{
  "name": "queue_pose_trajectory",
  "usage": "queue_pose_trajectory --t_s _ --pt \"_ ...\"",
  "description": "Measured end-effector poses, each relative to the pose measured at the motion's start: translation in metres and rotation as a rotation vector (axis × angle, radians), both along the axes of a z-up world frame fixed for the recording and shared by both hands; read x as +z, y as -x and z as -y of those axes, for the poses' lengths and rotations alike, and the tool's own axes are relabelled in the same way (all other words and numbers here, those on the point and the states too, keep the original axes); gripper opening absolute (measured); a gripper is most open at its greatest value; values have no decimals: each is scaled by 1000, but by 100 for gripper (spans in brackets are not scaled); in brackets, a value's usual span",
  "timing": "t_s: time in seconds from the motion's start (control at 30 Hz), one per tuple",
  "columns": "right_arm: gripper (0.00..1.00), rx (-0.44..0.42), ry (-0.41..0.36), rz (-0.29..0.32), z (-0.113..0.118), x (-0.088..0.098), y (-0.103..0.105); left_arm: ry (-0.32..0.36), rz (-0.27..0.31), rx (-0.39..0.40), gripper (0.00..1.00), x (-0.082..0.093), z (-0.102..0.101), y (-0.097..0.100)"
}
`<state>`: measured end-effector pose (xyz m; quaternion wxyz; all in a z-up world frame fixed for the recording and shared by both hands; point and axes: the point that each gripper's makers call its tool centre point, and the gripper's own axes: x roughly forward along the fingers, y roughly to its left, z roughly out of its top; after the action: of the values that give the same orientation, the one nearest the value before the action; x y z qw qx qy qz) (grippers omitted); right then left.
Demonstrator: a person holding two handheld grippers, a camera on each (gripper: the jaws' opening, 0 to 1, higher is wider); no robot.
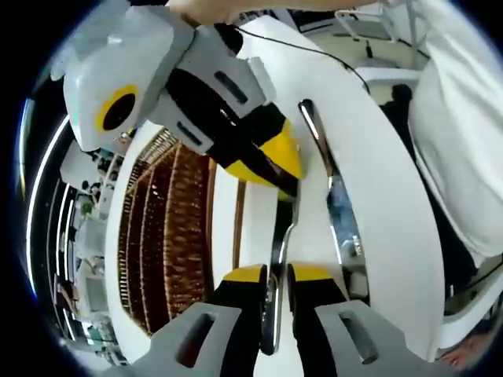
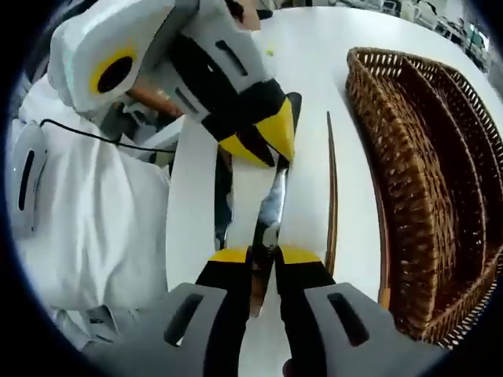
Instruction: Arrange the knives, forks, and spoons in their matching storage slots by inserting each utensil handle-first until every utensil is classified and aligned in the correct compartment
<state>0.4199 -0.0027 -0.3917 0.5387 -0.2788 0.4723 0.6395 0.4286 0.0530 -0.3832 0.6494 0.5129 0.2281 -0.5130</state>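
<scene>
We see 2 hand-held grippers clamped on 1 shiny steel utensil (image 1: pixel 277 259): the left hand-held gripper (image 1: pixel 278 275) at lower centre, the right hand-held gripper (image 2: pixel 264 256) likewise. A ribbed wicker tray (image 2: pixel 424 181) fills the right frame edge on the smooth white bench (image 2: pixel 314 63). A second steel utensil (image 1: pixel 334 188) lies beside; the types are hard to make out.

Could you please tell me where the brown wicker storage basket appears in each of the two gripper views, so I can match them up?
Left gripper view: the brown wicker storage basket lies left of centre, left of the shiny metal utensil that both grippers hold.
Right gripper view: it fills the right side, right of that utensil.
Shared landmark: the white table beneath the basket.
</scene>
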Motion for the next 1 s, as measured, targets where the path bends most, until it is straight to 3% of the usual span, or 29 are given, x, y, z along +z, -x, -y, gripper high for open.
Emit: queue_pose_trajectory --t_s 0.3,0.43,0.57,0.6,0.77,0.9,1.0 --pt "11 -19 -9 -150 1 -1 5 5 36 -43 13 1 7 -1" --pt "11 -37 -13 -230 0 0 4 7 89 -91 13 2 18 0" --pt "11 -43 -14 -256 0 0 5 5 126 -111 13 3 23 0" --pt "11 -43 -13 -283 0 0 2 14 175 -152 13 6 30 1" --pt "11 -49 -13 -314 -1 0 8 -15 258 -184 13 6 34 1" --pt "11 -66 -21 -350 -1 1 13 -1 256 -218 11 3 40 9" --pt "11 -69 -25 -358 -2 2 17 -42 319 -218 10 3 37 1"
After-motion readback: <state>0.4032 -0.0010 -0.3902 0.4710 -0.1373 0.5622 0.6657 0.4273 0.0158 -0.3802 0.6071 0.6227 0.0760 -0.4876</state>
